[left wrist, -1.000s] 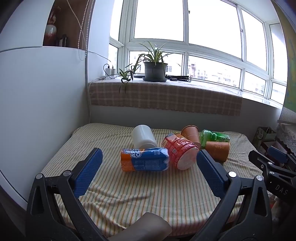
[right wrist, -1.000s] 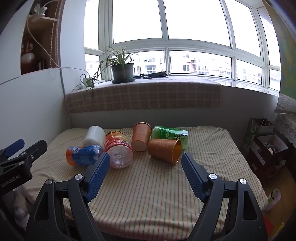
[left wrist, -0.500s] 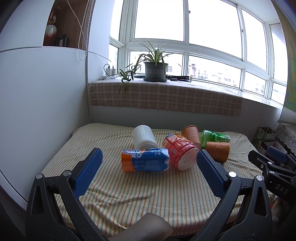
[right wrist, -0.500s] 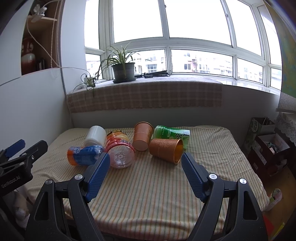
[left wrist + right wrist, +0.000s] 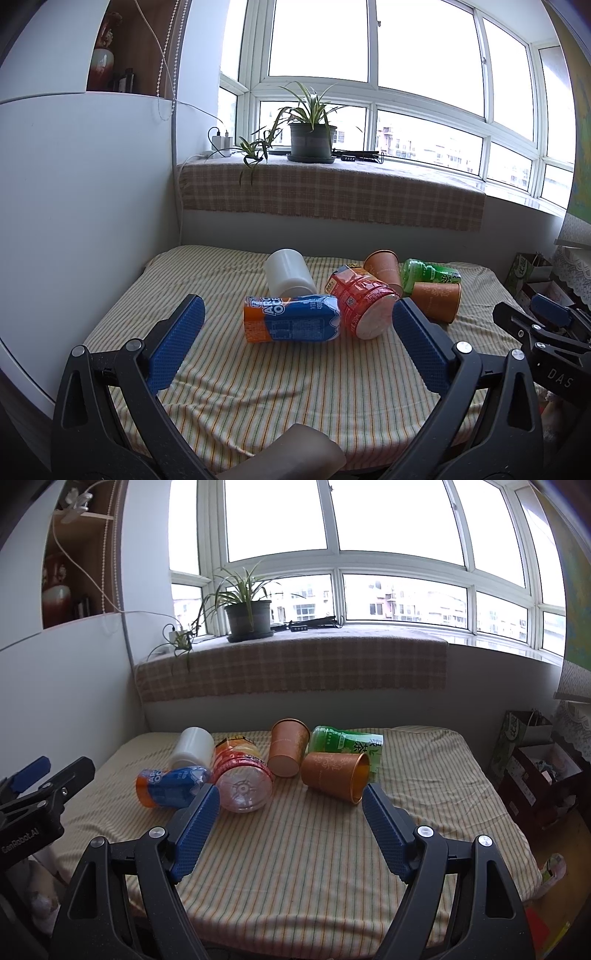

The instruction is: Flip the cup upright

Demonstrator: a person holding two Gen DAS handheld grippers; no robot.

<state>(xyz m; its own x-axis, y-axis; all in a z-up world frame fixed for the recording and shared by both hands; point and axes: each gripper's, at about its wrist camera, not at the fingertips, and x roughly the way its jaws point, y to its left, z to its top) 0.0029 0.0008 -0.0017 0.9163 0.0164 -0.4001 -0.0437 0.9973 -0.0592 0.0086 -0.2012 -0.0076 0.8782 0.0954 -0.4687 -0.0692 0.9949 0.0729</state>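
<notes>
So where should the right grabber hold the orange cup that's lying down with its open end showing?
Best bet: pinch the orange cup across its round side wall, near the middle, coming down from above with the right gripper. It lies on its side, mouth pointing right, the green bottle close behind, so the top is the free side.

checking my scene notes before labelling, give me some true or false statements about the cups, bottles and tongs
1. Both orange paper cups stand upright. False: the nearer orange cup lies on its side, mouth toward the right; the farther orange cup is tipped over too.
2. The right tongs are open and hold nothing. True.
3. The green tea bottle lies behind the nearer orange cup. True.
4. The left tongs grip the blue and orange bottle. False: they are open, short of it.
5. The white cup lies on the striped cloth. True.
</notes>
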